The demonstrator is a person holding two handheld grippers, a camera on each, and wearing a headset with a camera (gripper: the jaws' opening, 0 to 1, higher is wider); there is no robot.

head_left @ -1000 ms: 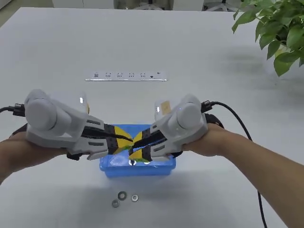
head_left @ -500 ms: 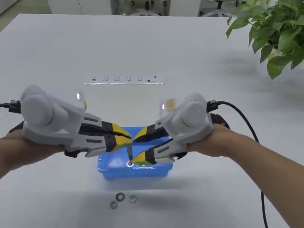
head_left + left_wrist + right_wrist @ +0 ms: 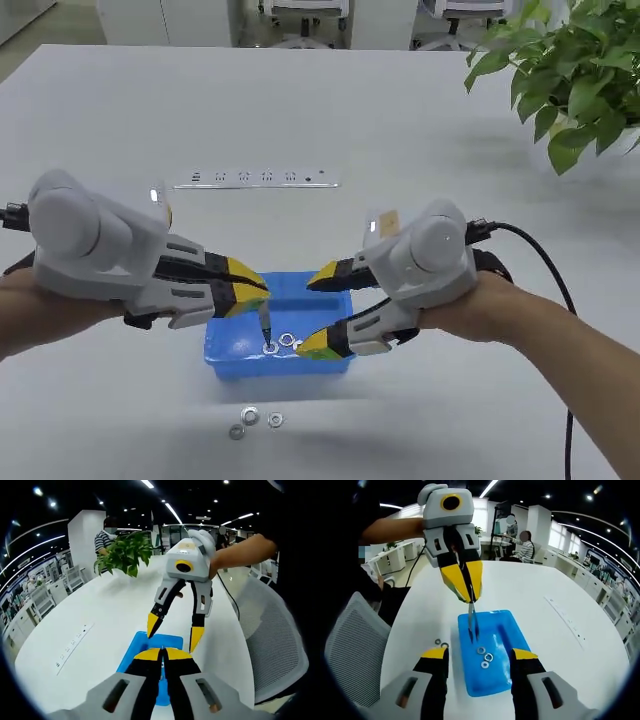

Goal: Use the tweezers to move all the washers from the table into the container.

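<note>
The desk (image 3: 400,130) is smooth, matt pale grey. The container (image 3: 240,362) is glossy blue plastic that catches the light. The 3 washers (image 3: 250,414) lying on the desk are bright bare metal, as are the slim tweezers (image 3: 265,325). The left gripper (image 3: 258,292) and the right gripper (image 3: 306,316) have matt grey plastic shells and smooth yellow-and-black tips.

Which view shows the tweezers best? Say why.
Right gripper view: the tweezers hang full length from the left claw over the container. Head view shows them small; left gripper view, a sliver.
</note>
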